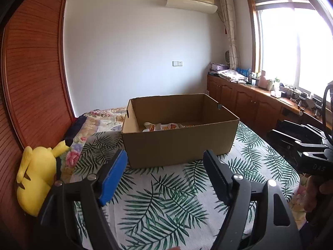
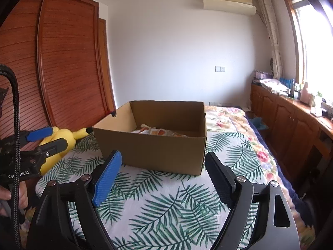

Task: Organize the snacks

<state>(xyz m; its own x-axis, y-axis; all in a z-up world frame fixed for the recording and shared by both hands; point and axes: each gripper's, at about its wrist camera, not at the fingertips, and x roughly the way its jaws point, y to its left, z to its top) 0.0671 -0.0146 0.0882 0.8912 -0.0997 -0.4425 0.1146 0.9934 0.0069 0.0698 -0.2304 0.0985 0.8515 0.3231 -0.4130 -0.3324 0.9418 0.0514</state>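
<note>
An open cardboard box stands on the leaf-print cloth that covers the bed. Several white and orange snack packets lie on the box's bottom; the right wrist view shows the same packets in the box. My left gripper hovers over the cloth just short of the box, open and holding nothing. My right gripper is beside it, also open and holding nothing. Each view catches the other gripper at its side edge.
A yellow plush toy lies at the bed's left edge against a wooden wardrobe. A floral quilt covers the bed beyond the box. Low wooden cabinets with clutter run under the window on the right. A person's hand holds the left gripper.
</note>
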